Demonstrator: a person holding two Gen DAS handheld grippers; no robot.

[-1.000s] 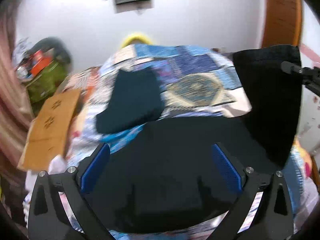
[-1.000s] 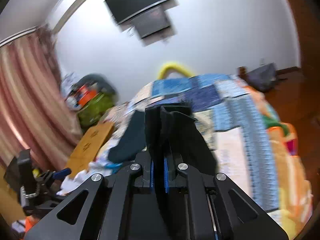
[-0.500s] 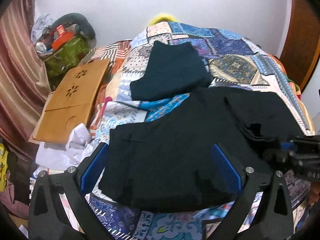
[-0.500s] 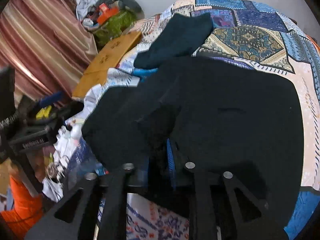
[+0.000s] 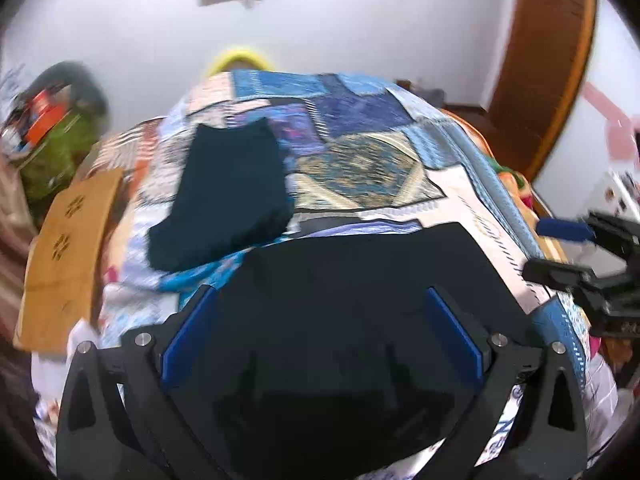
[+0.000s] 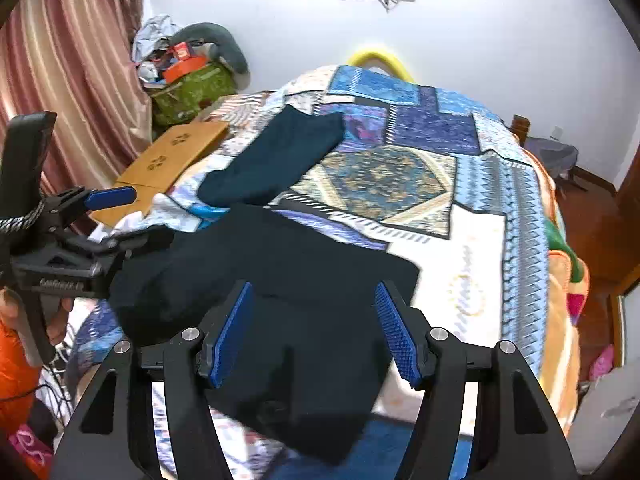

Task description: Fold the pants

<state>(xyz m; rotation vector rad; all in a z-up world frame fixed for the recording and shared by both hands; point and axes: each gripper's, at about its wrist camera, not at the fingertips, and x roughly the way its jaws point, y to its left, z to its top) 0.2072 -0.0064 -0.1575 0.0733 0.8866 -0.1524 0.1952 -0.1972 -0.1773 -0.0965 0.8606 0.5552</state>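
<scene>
Pants (image 6: pixel 288 280): we see them lying dark and folded on the patchwork quilt (image 6: pixel 424 184), at its near end.
Left gripper (image 5: pixel 320 336): our jaws stand wide apart above the pants, gripping nothing.
Right gripper (image 6: pixel 314 328): likewise spread, empty, over the pants.
Second dark garment (image 6: pixel 276 160): folded farther up the quilt.

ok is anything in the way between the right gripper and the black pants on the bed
Nothing visible is. The right gripper is open with the black pants spread on the quilt directly below its fingers. The dark folded garment lies farther back, and the left gripper sits off at the pants' left edge.
</scene>
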